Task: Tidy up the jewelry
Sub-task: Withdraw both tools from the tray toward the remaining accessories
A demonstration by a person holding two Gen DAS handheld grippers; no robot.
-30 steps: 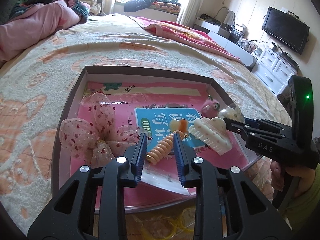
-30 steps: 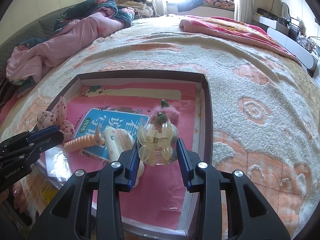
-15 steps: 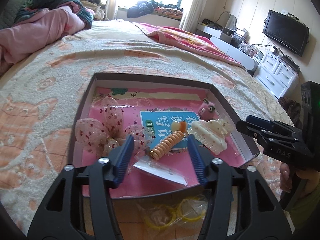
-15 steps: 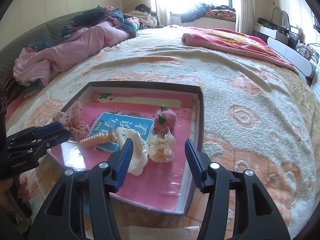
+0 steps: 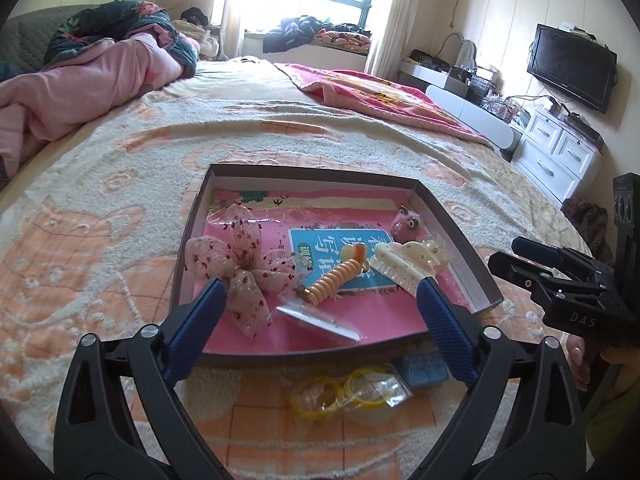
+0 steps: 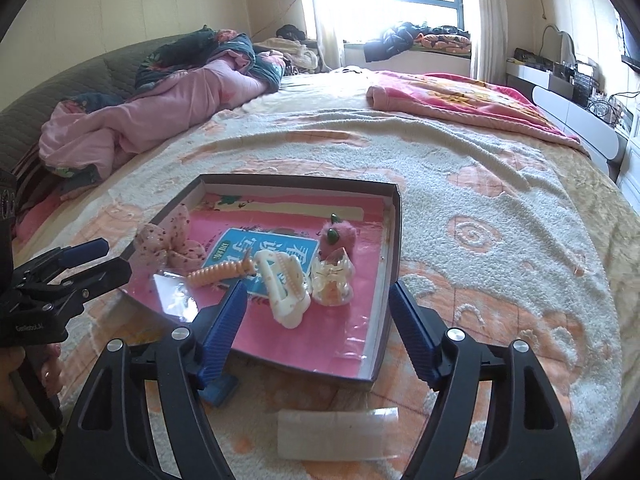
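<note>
- Jewelry lies partly sorted in a shallow box (image 5: pixel 460 236) on the bed (image 5: pixel 120 184); some pieces remain outside it, on the blanket by its near rim.
- Left gripper (image 5: pixel 320 300): jaws spread wide, holding nothing, poised above the near rim of the box.
- Right gripper (image 6: pixel 316 300): jaws likewise wide apart and empty, over the box's near right portion.
- Between and just beyond the left gripper's fingers lies an orange spiral hair tie (image 5: pixel 334 278), its long axis running diagonally from near-left to far-right, resting partly on a blue booklet (image 5: pixel 340 248).
- Left of the tie sits a pink spotted bow (image 5: pixel 240 264); right of it a cream claw clip (image 5: pixel 404 264), with a clear claw clip (image 6: pixel 332 276) just beside that and a fuzzy pink ornament (image 6: pixel 338 234) farther back.
- A flat clear packet (image 5: pixel 320 316) lies in the box's near part, in front of the tie.
- Outside the box, below the left gripper, a clear bag of yellow bands (image 5: pixel 344 394) rests on the blanket, beside a small blue item (image 5: pixel 420 368); a translucent strip (image 6: pixel 338 432) lies below the right gripper.
- Judgement: the unsorted yellow bands lie nearer the left gripper, directly under and slightly behind its fingertips, so a pick would call for drawing back and lowering; the bag's long axis runs roughly left to right, across the jaw opening.
</note>
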